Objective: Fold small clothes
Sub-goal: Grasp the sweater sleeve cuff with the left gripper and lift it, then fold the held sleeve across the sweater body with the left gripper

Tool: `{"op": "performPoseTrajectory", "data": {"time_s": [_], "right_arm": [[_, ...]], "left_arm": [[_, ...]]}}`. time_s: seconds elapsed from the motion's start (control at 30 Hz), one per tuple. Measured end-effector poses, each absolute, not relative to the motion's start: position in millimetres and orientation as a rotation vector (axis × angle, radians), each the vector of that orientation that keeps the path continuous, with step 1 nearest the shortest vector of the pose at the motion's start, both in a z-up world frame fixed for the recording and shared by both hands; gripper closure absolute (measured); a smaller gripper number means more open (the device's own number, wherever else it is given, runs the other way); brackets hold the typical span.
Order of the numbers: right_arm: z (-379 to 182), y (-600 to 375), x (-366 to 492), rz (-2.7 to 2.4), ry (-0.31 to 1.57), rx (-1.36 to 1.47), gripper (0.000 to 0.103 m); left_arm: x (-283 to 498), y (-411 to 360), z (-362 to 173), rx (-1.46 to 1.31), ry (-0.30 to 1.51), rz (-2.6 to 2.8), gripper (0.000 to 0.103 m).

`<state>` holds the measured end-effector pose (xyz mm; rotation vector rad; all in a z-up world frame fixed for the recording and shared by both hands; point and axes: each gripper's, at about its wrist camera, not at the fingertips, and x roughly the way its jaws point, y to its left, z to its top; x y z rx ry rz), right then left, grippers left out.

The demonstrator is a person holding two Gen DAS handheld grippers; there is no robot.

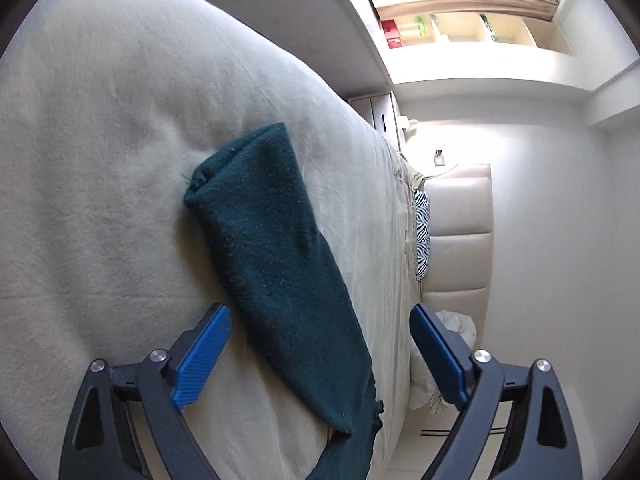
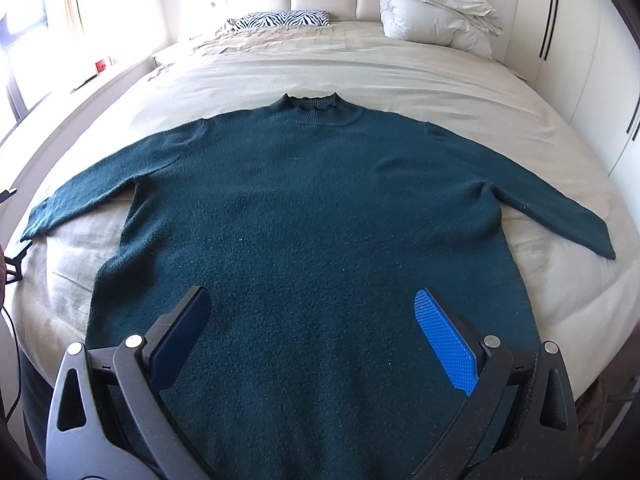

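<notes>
Sweater [image 2: 312,216]: dark green knit, spread flat and face-up on the bed [image 2: 400,76], neck towards the headboard, both sleeves stretched out to the sides.
Left sleeve [image 1: 276,264]: lies flat on the sheet near the bed's edge, cuff end away from the body; in the left wrist view it runs between the gripper's fingers.
Left gripper [image 1: 320,354]: jaws wide apart, one blue pad on each side of the sleeve, pressing on nothing.
Right gripper [image 2: 316,336]: jaws wide apart, hanging over the lower body of the sweater near the hem, nothing held.
Step in hand: by my reading the folding has not begun; the garment is laid out and the left gripper is lining up on the sleeve.
Next move: likely needs the left gripper to lower, close on the sleeve and carry it across the chest, with the body kept from dragging.
Containers: none in view; no basket or box for the clothes.
Other things on the bed: a bundled white duvet [image 2: 436,12] and a zebra-print pillow [image 2: 286,19] at the head, well apart from the sweater.
</notes>
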<state>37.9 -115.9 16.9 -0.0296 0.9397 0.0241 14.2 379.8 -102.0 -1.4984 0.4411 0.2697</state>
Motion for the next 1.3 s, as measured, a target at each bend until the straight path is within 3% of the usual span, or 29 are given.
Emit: {"op": "performPoseTrajectory", "data": {"time_s": [0.13,0.2,0.27,0.33,0.43,0.6,0.83,1.0,1.13,1.3], "right_arm": [[13,-115,41,0.025,0.949,-0.032,0.0],[12,-116,43,0.021,0.949,-0.033,0.0],[10,-120,45,0.013,0.948,-0.025,0.0],[8,-124,47,0.007,0.953,-0.013,0.0],[4,-131,51,0.001,0.961,0.009,0.0],[-2,-148,56,-0.005,0.968,0.065,0.0],[-2,-189,69,-0.013,0.962,0.188,0.0],[0,-223,88,0.028,0.956,0.332,0.001],[0,-239,122,0.153,0.977,0.494,0.016],[-28,-210,183,0.425,1.114,0.669,0.016]], "left_arm": [[32,384,-108,-1.509,0.411,0.325,0.016],[41,389,-109,-1.499,0.416,0.359,0.025],[49,392,-109,-1.476,0.441,0.381,0.051],[58,393,-111,-1.443,0.478,0.41,0.071],[69,388,-100,-1.341,0.525,0.452,0.084],[110,341,-47,-1.031,0.577,0.402,0.093],[176,163,20,-0.416,0.656,0.133,0.094],[182,41,-4,-0.129,0.737,-0.02,0.094],[165,7,-39,-0.004,0.79,-0.04,0.095],[143,2,-63,0.001,0.828,-0.044,0.094]]}}
